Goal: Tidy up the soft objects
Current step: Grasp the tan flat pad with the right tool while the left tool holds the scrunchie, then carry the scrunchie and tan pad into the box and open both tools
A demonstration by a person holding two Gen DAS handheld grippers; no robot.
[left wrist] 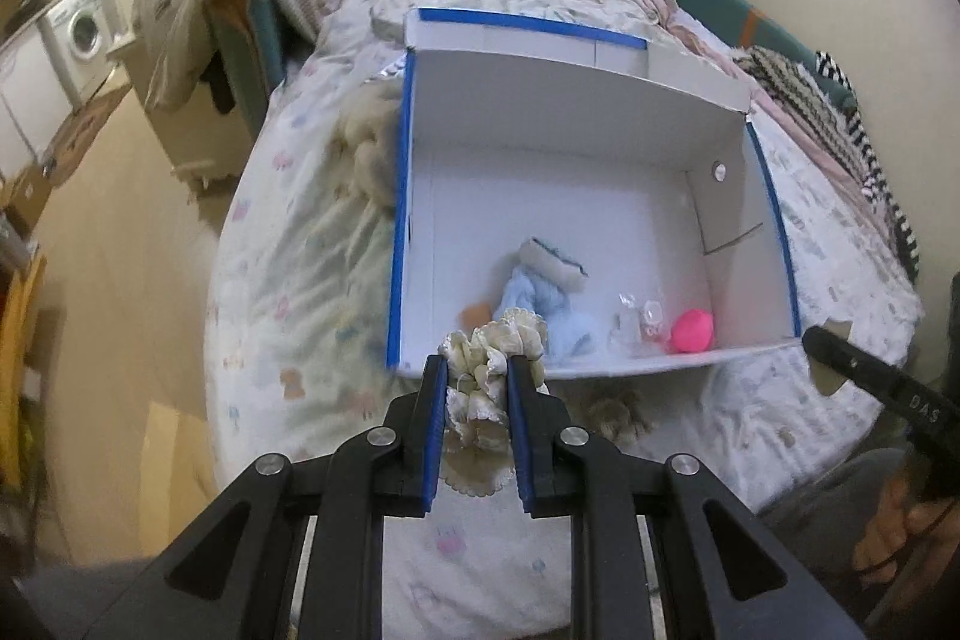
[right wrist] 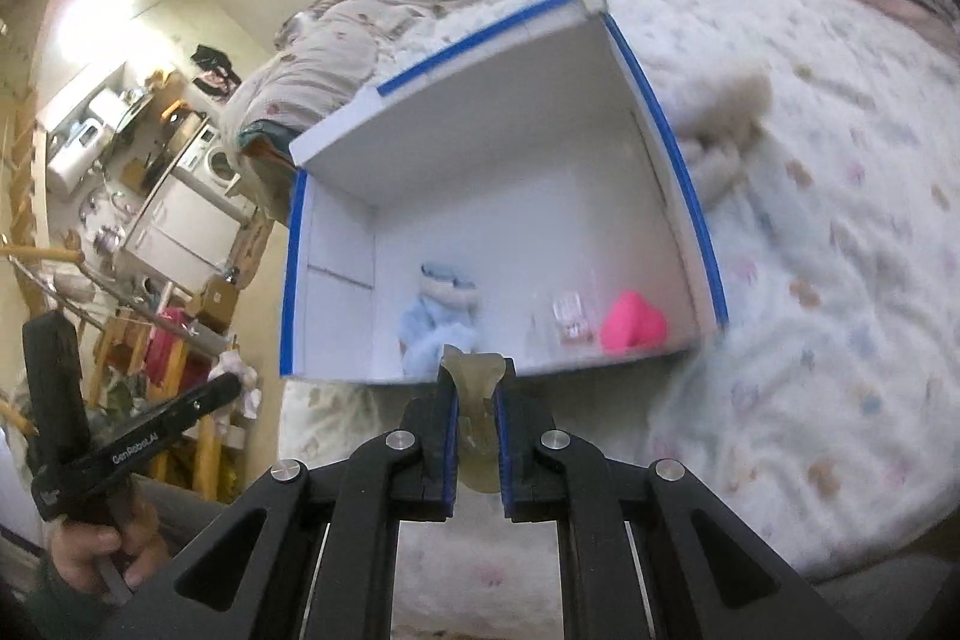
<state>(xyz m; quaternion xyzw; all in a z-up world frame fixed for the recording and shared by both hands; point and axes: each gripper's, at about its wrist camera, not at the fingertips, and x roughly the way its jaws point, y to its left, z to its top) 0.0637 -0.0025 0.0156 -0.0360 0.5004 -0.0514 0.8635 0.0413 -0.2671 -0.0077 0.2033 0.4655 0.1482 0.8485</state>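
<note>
At the box's [left wrist: 600, 100] near edge, left tool [left wrist: 477, 370] clenching a cream scrunchie [left wrist: 486, 370], right tool [right wrist: 475, 376] pinching a translucent piece [right wrist: 477, 388]—either might snag the rim and spill onto the bed [left wrist: 300, 250].

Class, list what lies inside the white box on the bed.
Inside the white box: a light blue plush toy, a pink ball, a clear plastic item and something orange, partly hidden behind the cream scrunchie.

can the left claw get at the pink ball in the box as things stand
Probably not yet. The left claw is already shut on a cream scrunchie, so it has no free grip. The way itself looks open: the box has no lid, and the pink ball lies uncovered near its low front wall.
</note>
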